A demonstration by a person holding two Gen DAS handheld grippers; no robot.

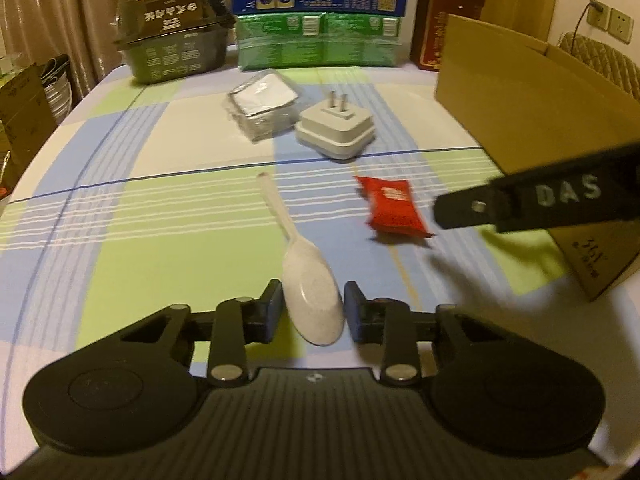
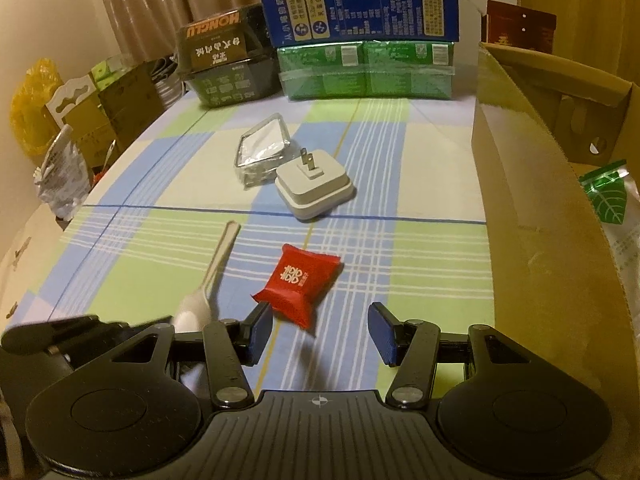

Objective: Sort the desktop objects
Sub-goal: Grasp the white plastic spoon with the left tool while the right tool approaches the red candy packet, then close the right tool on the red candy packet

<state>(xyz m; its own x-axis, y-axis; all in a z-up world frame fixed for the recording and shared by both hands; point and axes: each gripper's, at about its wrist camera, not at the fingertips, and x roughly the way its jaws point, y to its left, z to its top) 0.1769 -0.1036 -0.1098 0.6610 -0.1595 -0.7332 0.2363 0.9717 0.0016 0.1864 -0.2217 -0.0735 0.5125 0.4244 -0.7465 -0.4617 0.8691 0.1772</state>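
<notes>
On the checked tablecloth [image 1: 132,216], the left gripper [image 1: 313,312] straddles the bowl of a pale plastic spoon [image 1: 308,280], its blue pads partly apart and just beside the bowl on either side; whether they actually press it I cannot tell. The right gripper [image 2: 320,334] stands wide apart, holding nothing, its left pad close to a red packet [image 2: 298,284]. Farther off lie a white plug adapter [image 2: 314,188] and a clear-wrapped pack [image 2: 262,148], with a cardboard box [image 2: 548,240] along the right.
</notes>
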